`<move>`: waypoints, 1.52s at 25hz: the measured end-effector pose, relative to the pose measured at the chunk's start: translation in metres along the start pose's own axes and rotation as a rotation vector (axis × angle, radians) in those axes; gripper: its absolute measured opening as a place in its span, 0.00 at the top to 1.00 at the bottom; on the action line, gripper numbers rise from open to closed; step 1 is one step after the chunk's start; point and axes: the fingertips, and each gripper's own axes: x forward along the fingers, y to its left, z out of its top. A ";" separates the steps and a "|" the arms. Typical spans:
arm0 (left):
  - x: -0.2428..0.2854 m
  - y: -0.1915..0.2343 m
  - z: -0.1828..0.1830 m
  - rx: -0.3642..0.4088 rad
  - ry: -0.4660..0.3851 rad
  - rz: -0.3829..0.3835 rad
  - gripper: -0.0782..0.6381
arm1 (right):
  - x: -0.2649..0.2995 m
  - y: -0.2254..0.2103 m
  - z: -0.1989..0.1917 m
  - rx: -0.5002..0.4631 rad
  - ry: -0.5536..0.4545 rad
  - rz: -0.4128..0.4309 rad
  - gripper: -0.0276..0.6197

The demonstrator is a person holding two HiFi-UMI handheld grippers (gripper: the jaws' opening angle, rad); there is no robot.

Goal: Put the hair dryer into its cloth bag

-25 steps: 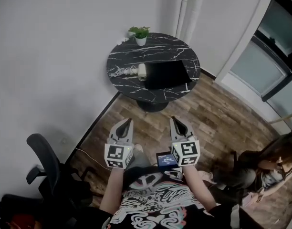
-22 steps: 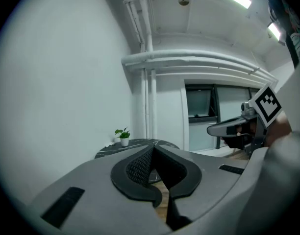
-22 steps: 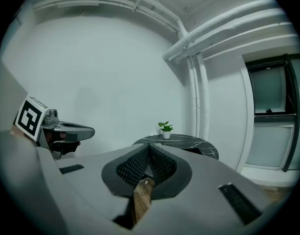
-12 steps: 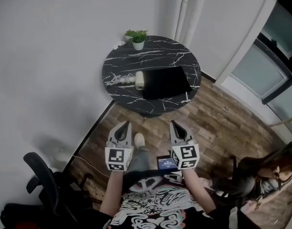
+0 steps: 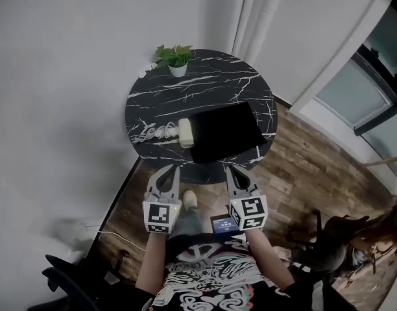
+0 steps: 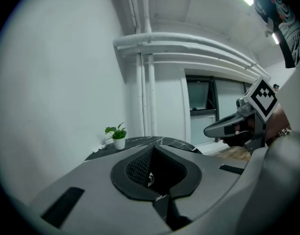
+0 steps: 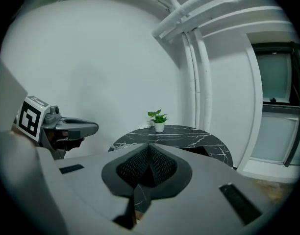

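Observation:
On a round black marble table (image 5: 205,83) lies a cream hair dryer (image 5: 185,133) with its white cord (image 5: 150,133) coiled to its left. To its right the black cloth bag (image 5: 228,131) lies flat. My left gripper (image 5: 170,169) and right gripper (image 5: 233,170) are held side by side in the air, just short of the table's near edge. Both are shut with nothing between the jaws. The left gripper view shows its shut jaws in front of the table (image 6: 172,142). In the right gripper view the same table (image 7: 189,133) lies beyond the shut jaws.
A small potted plant (image 5: 175,58) stands at the table's far edge by the white wall. A black office chair (image 5: 69,284) is at lower left, and a person sits at lower right (image 5: 354,238). Glass doors (image 5: 370,76) are on the right. The floor is wood.
The table has come closer and lower in the head view. Both grippers have advanced toward it together, still shut. The chair has slid toward the lower left corner.

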 end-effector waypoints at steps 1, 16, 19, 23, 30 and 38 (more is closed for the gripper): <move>0.011 0.012 0.000 -0.008 0.006 -0.001 0.87 | 0.014 -0.003 0.004 0.002 0.008 -0.004 0.93; 0.117 0.117 -0.031 -0.052 0.090 -0.071 0.87 | 0.153 -0.021 0.012 0.134 0.090 0.013 0.93; 0.127 0.125 -0.047 -0.086 0.109 -0.088 0.87 | 0.167 -0.018 0.006 0.139 0.129 0.026 0.93; 0.134 0.126 -0.060 -0.098 0.122 -0.110 0.87 | 0.175 -0.014 -0.005 0.134 0.186 0.021 0.92; 0.142 0.127 -0.066 -0.123 0.123 -0.128 0.87 | 0.183 -0.008 -0.013 0.137 0.230 0.031 0.92; 0.140 0.128 -0.079 -0.141 0.145 -0.115 0.87 | 0.192 0.008 -0.025 0.144 0.282 0.100 0.92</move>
